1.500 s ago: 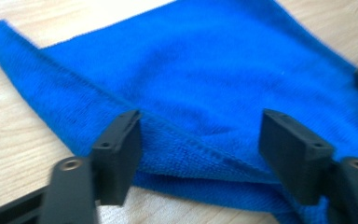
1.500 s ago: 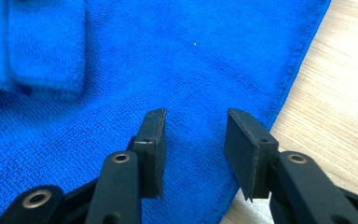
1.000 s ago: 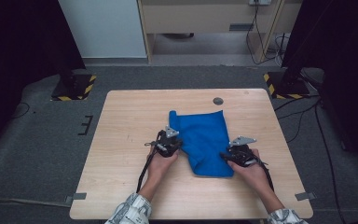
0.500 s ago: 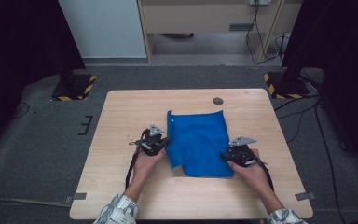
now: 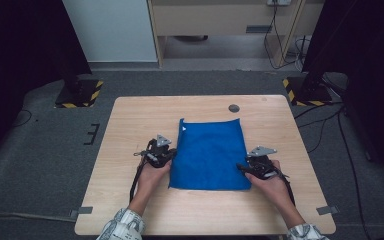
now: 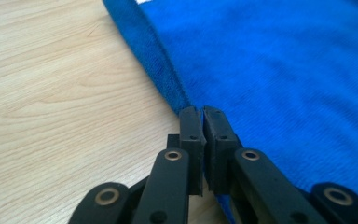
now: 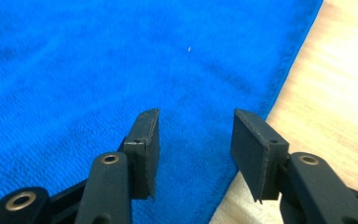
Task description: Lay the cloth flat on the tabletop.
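Blue cloth (image 5: 209, 155) spread flat on the wooden table (image 5: 130, 125), long axis running away from the person, a small fold turned up at the far left corner. Left gripper (image 5: 166, 155) at the cloth's left edge, fingers (image 6: 190, 133) pressed together on that hem, as seen in the left gripper view where the edge disappears between them. Right gripper (image 5: 245, 168) at the near right edge, fingers (image 7: 145, 140) apart and just now widening, cloth lying beneath and between them but not pinched. Both hands low and level, forearms coming in from the near side, grippers pointing inward at the cloth from opposite sides. Likely next: right side let go, left edge carried across.
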`<state>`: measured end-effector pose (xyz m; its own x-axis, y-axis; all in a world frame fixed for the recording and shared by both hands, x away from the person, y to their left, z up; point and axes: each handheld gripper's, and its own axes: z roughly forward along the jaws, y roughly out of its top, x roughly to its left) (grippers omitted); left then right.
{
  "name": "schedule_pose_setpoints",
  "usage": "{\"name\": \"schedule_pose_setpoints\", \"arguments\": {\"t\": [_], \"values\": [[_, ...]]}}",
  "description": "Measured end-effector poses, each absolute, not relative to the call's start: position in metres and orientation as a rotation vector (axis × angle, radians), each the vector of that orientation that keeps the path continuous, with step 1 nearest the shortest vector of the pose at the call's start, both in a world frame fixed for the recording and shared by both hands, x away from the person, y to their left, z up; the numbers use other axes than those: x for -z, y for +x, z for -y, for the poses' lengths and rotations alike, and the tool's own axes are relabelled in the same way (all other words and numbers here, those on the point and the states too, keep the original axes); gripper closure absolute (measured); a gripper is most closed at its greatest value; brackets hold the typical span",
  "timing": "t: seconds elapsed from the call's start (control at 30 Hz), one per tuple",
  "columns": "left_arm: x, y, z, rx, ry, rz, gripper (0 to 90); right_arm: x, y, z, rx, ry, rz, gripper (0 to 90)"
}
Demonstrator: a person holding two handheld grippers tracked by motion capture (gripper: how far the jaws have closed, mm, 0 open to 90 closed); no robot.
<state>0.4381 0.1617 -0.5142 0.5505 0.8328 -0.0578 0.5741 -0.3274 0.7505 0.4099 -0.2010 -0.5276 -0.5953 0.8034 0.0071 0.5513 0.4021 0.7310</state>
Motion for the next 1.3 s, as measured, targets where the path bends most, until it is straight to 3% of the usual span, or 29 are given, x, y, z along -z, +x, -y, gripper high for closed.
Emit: {"name": "schedule_pose_setpoints", "arguments": {"t": [0.4, 0.73, 1.13, 1.3], "values": [[0.523, 0.431, -0.165, -0.452, 2.079, -1.13, 88.3, 0.529, 0.395, 0.202, -0.97, 1.16, -2.342, 51.5], [0.522, 0.401, -0.158, -0.456, 2.147, -1.071, 88.2, 0.527, 0.383, 0.211, -0.965, 1.169, -2.369, 51.4], [0.526, 0.409, -0.173, -0.529, 2.132, -1.133, 81.1, 0.525, 0.374, 0.207, -0.944, 1.164, -2.384, 51.3], [0.527, 0.412, -0.181, -0.542, 2.104, -1.173, 73.9, 0.525, 0.372, 0.206, -0.936, 1.175, -2.39, 49.7]]}}
